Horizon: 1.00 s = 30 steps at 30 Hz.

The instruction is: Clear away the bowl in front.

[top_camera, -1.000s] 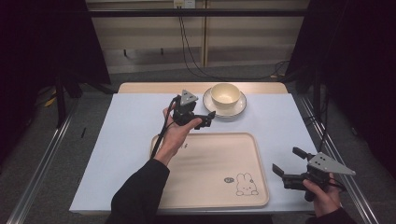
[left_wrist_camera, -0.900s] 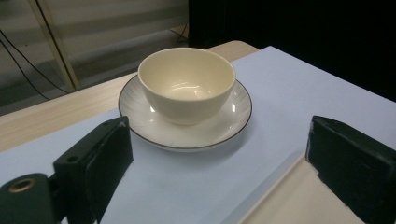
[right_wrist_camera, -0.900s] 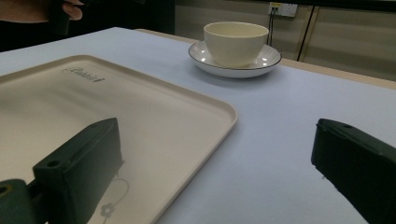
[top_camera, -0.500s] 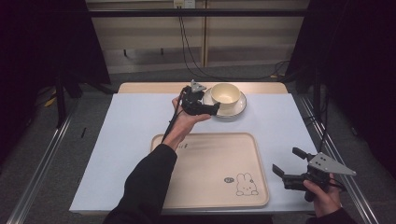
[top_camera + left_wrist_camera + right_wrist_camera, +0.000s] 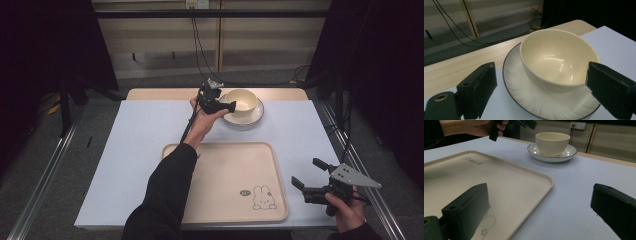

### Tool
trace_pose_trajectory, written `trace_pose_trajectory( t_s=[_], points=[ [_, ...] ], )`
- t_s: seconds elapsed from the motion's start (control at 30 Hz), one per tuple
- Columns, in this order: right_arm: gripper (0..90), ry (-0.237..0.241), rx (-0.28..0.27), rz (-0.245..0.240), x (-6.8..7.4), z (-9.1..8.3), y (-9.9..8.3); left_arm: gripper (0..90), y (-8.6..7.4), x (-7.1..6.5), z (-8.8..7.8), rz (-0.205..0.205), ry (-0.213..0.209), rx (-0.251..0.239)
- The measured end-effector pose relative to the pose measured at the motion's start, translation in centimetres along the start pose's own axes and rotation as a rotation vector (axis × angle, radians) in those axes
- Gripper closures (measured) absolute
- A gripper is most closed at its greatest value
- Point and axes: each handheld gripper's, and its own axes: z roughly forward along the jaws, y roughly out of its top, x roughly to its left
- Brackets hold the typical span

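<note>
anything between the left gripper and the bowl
Nothing visible. The left gripper is open, its jaws standing apart with the cream bowl on its saucer directly ahead and only bare space between.

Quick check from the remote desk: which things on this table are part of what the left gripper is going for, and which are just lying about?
In play:
left gripper, jaws open by the bowl
bowl
saucer under the bowl

Lying about:
tray, nothing on it
right gripper, open, beside the tray

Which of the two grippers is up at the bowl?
The left gripper, jaws open beside the bowl on its saucer. The right gripper hangs near the tray's corner.
</note>
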Motion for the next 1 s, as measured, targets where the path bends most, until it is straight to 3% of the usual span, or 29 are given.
trace_pose_trajectory(
  t_s=[0.2,0.27,0.4,0.5,0.53,0.67,0.8,0.9,1.0],
  points=[
    [1.4,0.002,0.001,0.0,0.0,0.0,0.0,13.3,0.5,0.1,1.8,-0.025,0.011,0.024],
    [1.5,0.003,0.0,-0.001,0.0,0.0,0.0,13.2,0.5,0.0,2.5,-0.052,0.017,0.032],
    [1.5,0.005,0.003,-0.004,0.0,0.0,0.0,16.7,0.5,-0.5,3.6,-0.022,0.022,0.074],
    [1.5,0.004,0.001,-0.003,0.0,0.0,0.0,21.1,0.5,-0.8,4.3,-0.022,0.025,0.084],
    [1.5,0.005,0.001,-0.004,0.0,0.0,0.0,22.7,0.4,-1.0,4.7,-0.044,0.025,0.098],
    [1.5,0.007,-0.001,-0.006,0.0,0.0,0.0,24.7,0.4,-0.9,4.9,-0.028,0.056,0.139],
    [1.6,0.009,0.001,-0.004,0.0,0.0,0.0,25.6,0.2,-0.5,5.4,-0.085,0.068,0.157],
    [1.6,0.009,0.001,-0.008,0.0,0.0,0.0,28.9,0.0,-0.6,5.6,-0.074,0.066,0.181],
    [1.6,0.009,-0.001,-0.004,0.0,0.0,0.0,34.5,-0.1,-0.7,5.9,-0.093,0.075,0.204]
  ],
)
